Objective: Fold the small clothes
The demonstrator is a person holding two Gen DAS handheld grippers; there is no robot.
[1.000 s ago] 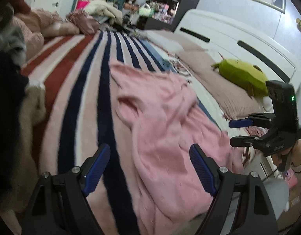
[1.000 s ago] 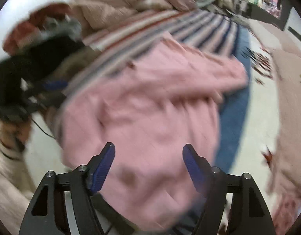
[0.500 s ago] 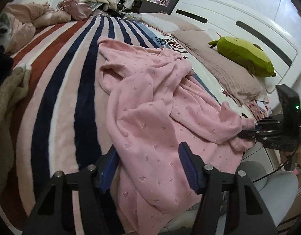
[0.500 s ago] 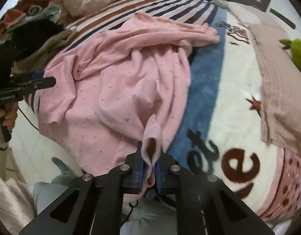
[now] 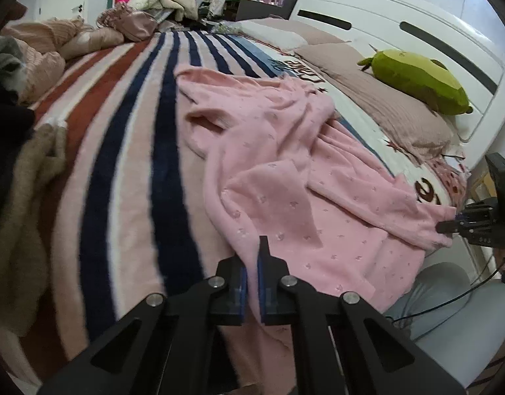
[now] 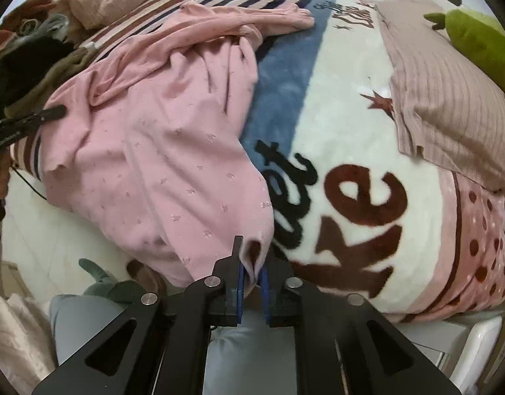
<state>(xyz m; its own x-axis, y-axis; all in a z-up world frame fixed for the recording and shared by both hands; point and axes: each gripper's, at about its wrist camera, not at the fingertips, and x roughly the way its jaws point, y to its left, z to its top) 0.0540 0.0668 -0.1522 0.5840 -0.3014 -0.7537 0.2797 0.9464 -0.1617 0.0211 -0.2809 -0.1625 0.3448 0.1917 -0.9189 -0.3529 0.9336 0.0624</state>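
At the bottom centre of its own view, the left gripper has just closed; half a second ago it was open over the cloth. Now its blue pads pinch the near hem of the pink garment. The right gripper stays clamped on the other hem corner. With both corners held, straightening can likely begin. Beyond, the garment lies crumpled across the striped blanket at mid-frame.

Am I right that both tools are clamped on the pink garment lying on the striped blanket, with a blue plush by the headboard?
Nearly. The left tool and right tool do clamp the pink garment on the striped blanket, but the left wrist view shows a green plush.
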